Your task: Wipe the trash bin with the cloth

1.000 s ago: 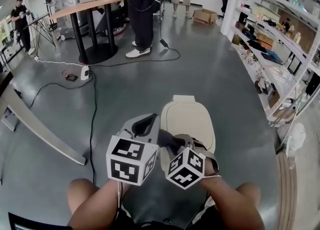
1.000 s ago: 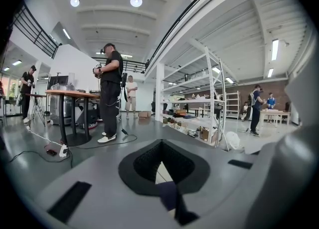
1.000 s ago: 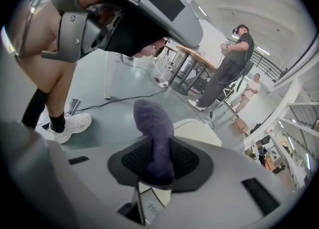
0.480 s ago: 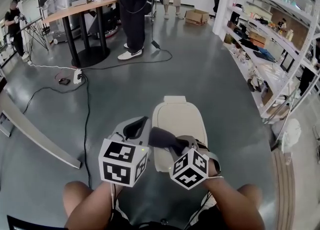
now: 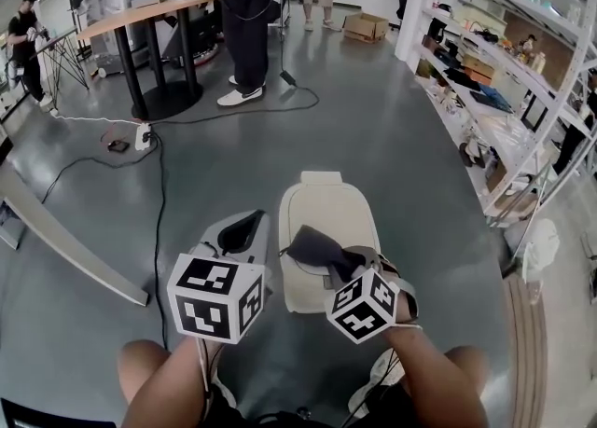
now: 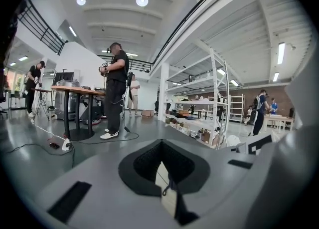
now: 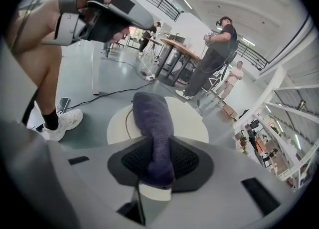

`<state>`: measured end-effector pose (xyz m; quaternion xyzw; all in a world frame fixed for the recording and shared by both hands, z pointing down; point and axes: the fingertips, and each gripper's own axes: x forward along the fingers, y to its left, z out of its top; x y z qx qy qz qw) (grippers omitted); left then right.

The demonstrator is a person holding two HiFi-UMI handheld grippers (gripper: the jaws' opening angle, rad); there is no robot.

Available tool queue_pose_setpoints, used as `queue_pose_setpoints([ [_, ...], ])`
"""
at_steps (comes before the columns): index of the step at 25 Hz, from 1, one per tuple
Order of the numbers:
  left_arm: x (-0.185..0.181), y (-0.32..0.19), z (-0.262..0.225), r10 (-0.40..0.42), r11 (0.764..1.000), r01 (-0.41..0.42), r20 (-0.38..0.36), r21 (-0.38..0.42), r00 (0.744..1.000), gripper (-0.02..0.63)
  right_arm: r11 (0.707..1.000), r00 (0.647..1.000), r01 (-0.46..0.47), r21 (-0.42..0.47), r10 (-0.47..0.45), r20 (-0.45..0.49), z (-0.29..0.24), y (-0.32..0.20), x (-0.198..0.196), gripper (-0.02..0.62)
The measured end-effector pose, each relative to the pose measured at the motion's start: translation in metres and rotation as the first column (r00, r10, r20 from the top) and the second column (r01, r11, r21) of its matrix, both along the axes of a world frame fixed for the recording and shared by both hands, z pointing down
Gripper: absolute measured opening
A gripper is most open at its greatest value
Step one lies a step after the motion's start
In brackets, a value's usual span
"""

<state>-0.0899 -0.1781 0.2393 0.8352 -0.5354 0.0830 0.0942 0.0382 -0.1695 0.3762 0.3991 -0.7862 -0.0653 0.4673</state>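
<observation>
A cream trash bin (image 5: 328,214) with a closed lid stands on the grey floor in front of me. My right gripper (image 5: 353,258) is shut on a dark grey cloth (image 5: 312,246), and the cloth's free end lies on the near half of the lid. In the right gripper view the cloth (image 7: 152,120) runs out from between the jaws (image 7: 155,159) over the bin (image 7: 188,123). My left gripper (image 5: 244,227) hangs beside the bin's left side, apart from it. Its pads (image 6: 144,162) meet with nothing between them, and a sliver of the bin (image 6: 161,179) shows through the slit.
A black cable (image 5: 159,221) and a power strip (image 5: 143,136) lie on the floor at left, beside a long grey beam (image 5: 65,244). People stand near a round-base table (image 5: 163,48) at the back. Loaded white shelving (image 5: 504,90) runs along the right. My white shoe (image 7: 62,123) is near the bin.
The right gripper has drawn the cloth a little to the right and farther onto the lid. The left gripper has drifted left, away from the bin.
</observation>
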Motion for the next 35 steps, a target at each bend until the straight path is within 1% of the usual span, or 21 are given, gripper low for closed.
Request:
queue_pose_setpoints([
  [2, 0.0, 0.009, 0.002, -0.003, 1.0, 0.003, -0.001, -0.003, 1.0, -0.003, 1.0, 1.0, -0.019, 0.004, 0.019, 0.006, 0.001, 0.001, 0.004, 0.102],
  [6, 0.001, 0.023, 0.014, -0.005, 1.0, 0.006, 0.056, -0.022, 0.998, -0.002, 0.999, 0.999, -0.042, 0.022, 0.042, 0.018, 0.001, 0.003, 0.013, 0.103],
  [9, 0.001, 0.037, 0.019, 0.0, 0.999, 0.003, 0.064, -0.04, 0.998, -0.003, 0.997, 0.996, -0.081, 0.008, 0.081, 0.03, 0.001, 0.005, 0.024, 0.102],
  [16, 0.0, 0.062, 0.015, 0.001, 1.0, 0.0, 0.106, -0.01, 0.994, -0.003, 0.989, 0.989, -0.148, -0.014, 0.148, 0.019, 0.002, 0.008, 0.043, 0.102],
  [18, -0.001, 0.065, 0.014, 0.0, 1.0, 0.001, 0.107, -0.006, 0.994, -0.002, 0.987, 0.987, -0.16, -0.013, 0.16, 0.016, 0.002, 0.007, 0.047, 0.102],
  [21, -0.002, 0.066, 0.014, 0.001, 1.0, -0.002, 0.128, 0.004, 0.992, -0.002, 0.983, 0.983, -0.181, -0.009, 0.181, 0.018, 0.001, 0.004, 0.053, 0.102],
  [31, -0.001, 0.063, 0.034, 0.027, 0.999, -0.024, 0.13, -0.025, 0.991, -0.002, 0.972, 0.972, -0.235, -0.008, 0.235, -0.005, 0.005, 0.004, 0.082, 0.102],
  [35, 0.009, 0.065, 0.04, 0.049, 0.998, -0.044, 0.123, -0.039, 0.991, -0.002, 0.974, 0.973, -0.228, -0.002, 0.228, -0.04, 0.006, 0.006, 0.09, 0.102],
])
